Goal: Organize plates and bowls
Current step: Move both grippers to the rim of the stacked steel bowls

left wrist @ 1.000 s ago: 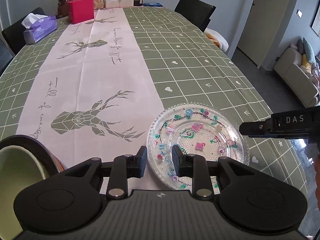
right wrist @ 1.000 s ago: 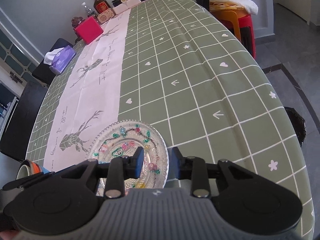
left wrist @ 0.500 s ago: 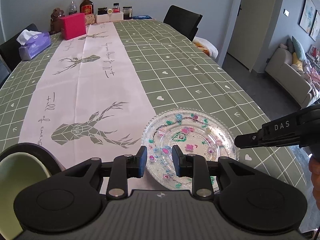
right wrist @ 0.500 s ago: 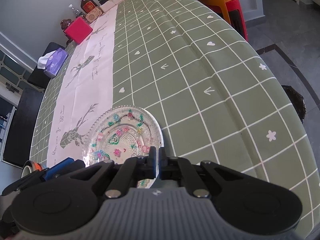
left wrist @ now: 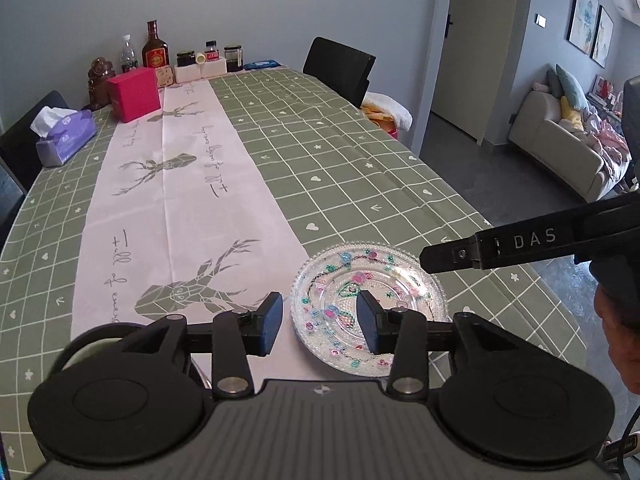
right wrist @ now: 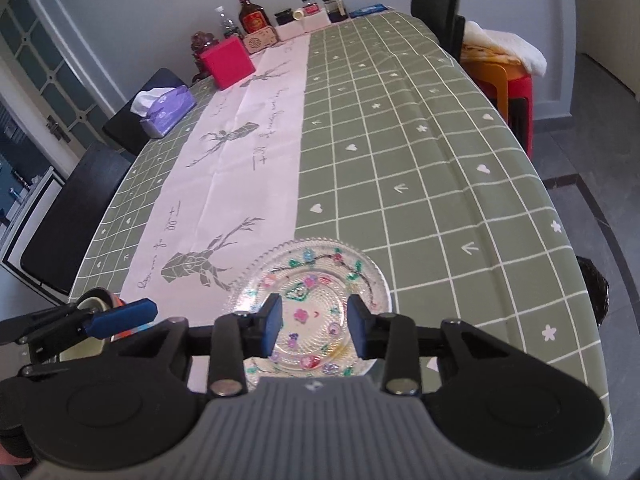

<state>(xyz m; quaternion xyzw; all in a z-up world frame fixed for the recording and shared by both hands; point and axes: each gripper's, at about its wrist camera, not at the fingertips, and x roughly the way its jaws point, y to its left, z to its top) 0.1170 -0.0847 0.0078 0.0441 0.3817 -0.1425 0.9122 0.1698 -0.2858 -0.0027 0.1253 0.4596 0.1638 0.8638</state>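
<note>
A clear glass plate (left wrist: 370,298) with coloured flower patterns lies flat on the green checked tablecloth near the table's front edge; it also shows in the right wrist view (right wrist: 310,300). My left gripper (left wrist: 320,322) is open and empty, just above the plate's left rim. My right gripper (right wrist: 314,322) is open and empty, hovering over the plate's near half. A green-lined bowl (right wrist: 90,308) with a dark rim sits at the front left, mostly hidden behind the left gripper; a sliver shows in the left wrist view (left wrist: 86,350).
A white deer-print runner (left wrist: 172,200) runs down the table. At the far end stand a red box (left wrist: 134,94), a tissue pack (left wrist: 66,136), bottles and jars. Black chairs (left wrist: 340,66) flank the table. A stool with towels (right wrist: 500,64) stands to the right.
My right gripper, shut half a second ago, has opened and now sits over the plate. My left gripper has opened wider and pulled back and up. The plate stays on the table.
</note>
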